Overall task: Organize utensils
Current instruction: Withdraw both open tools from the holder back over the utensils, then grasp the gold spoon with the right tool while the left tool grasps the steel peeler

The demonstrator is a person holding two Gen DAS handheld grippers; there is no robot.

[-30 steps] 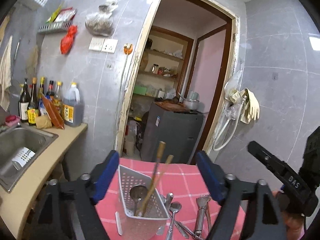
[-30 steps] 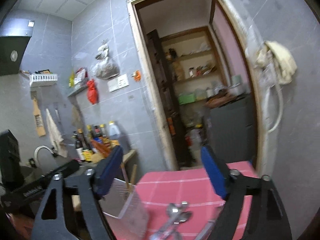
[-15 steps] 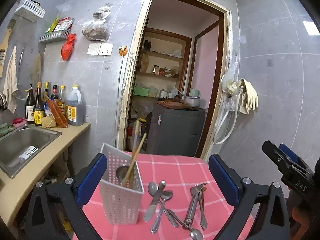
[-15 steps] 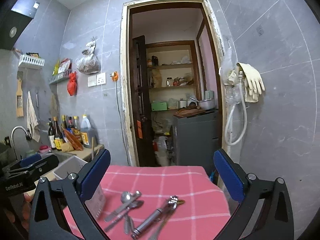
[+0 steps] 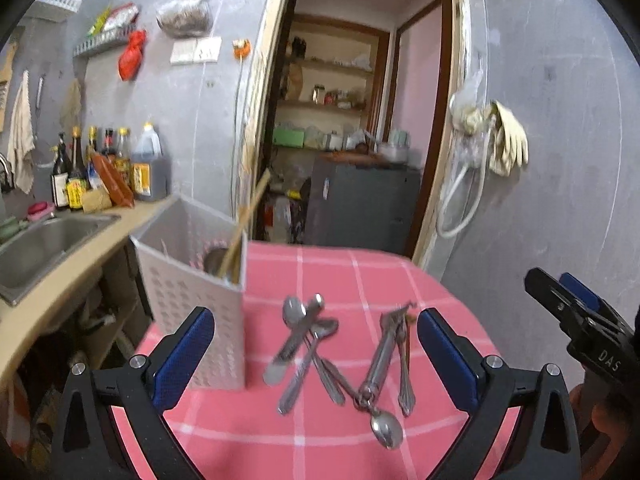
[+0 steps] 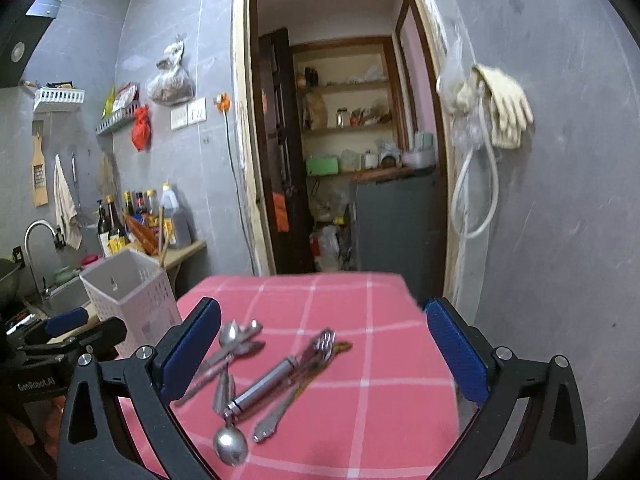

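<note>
Stage: early, as I judge it; most of the sorting is not yet done.
Already in place: the white basket (image 5: 192,308) stands at the far left of the pink checked table (image 5: 360,280), with wooden chopsticks (image 5: 244,224) and what looks like a ladle inside it.
Left to do: loose metal cutlery lies on the cloth to the right of the basket, none of it in the basket.
Left pile: a butter knife (image 5: 294,340) and spoons (image 5: 316,340) lie crossed, just beside the basket.
Right pile: a thick-handled tool (image 6: 276,376), a fork (image 6: 280,412) and a spoon (image 6: 230,446) overlap nearer the table's right edge.
Left gripper (image 5: 316,356): fingers wide apart, holding nothing, above the near part of the table.
Right gripper (image 6: 324,356): fingers wide apart too, empty, hovering over the cutlery.
Likely next: pick up one piece and stand it in the basket.
</note>
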